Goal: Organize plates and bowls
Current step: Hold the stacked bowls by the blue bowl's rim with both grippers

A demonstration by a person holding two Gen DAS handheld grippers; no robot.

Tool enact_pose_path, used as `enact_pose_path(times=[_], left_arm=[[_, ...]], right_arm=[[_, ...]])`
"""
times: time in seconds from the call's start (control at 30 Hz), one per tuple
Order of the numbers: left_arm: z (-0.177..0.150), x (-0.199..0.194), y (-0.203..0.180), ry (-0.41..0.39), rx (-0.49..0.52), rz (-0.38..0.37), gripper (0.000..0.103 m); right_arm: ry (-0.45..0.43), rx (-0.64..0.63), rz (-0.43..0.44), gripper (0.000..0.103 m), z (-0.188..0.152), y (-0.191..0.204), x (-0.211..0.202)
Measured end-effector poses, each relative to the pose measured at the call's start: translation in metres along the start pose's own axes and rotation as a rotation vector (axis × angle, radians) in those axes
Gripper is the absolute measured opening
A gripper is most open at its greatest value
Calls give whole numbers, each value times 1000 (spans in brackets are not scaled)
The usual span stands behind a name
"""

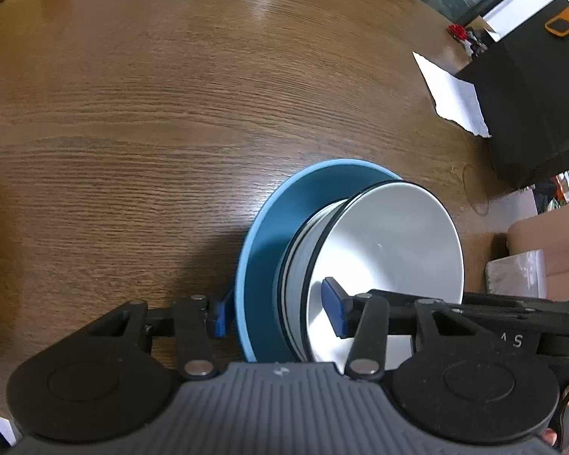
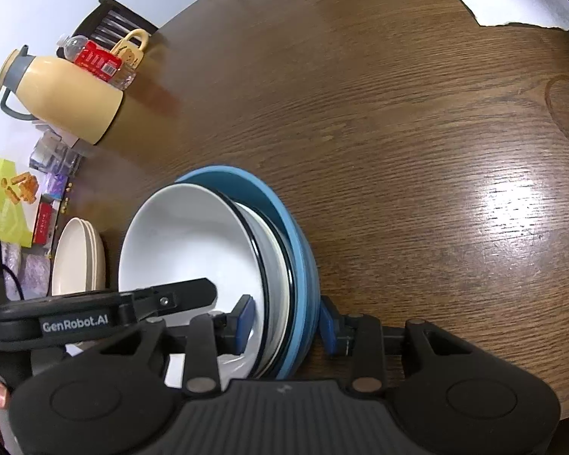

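Note:
A blue plate (image 1: 261,235) lies on the brown wooden table (image 1: 151,113) with white, black-rimmed bowls (image 1: 390,235) stacked on it. My left gripper (image 1: 275,311) straddles the stack's edge, one blue pad under the plate's rim and the other against the top bowl's inner wall, shut on the stack. In the right wrist view the same blue plate (image 2: 303,265) and white bowls (image 2: 186,242) are gripped on the opposite side. My right gripper (image 2: 286,324) is shut on them, one pad inside the bowl and one outside the plate's rim. The left gripper's body (image 2: 76,322) reaches in from the left.
Cream plates (image 2: 79,261) lie stacked just left of the bowls. Behind them stand a yellow jug (image 2: 57,94), a water bottle (image 2: 98,58) and small packets (image 2: 7,201). A torn white paper (image 1: 455,94) and a black box (image 1: 531,106) sit at the table's far side.

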State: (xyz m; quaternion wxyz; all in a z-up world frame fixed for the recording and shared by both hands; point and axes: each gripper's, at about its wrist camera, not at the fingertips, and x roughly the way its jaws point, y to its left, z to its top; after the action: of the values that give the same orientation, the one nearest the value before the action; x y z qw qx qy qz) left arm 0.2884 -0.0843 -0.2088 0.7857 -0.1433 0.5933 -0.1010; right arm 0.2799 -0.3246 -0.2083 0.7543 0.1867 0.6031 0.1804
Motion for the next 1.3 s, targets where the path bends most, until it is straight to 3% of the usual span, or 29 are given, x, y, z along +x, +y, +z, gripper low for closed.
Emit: enact_pose_path(times=[1.3], left_arm=[[0,2,-5,-12,24,14,48]], right_arm=[[-10,-7,-15,35,-2,4,-1]])
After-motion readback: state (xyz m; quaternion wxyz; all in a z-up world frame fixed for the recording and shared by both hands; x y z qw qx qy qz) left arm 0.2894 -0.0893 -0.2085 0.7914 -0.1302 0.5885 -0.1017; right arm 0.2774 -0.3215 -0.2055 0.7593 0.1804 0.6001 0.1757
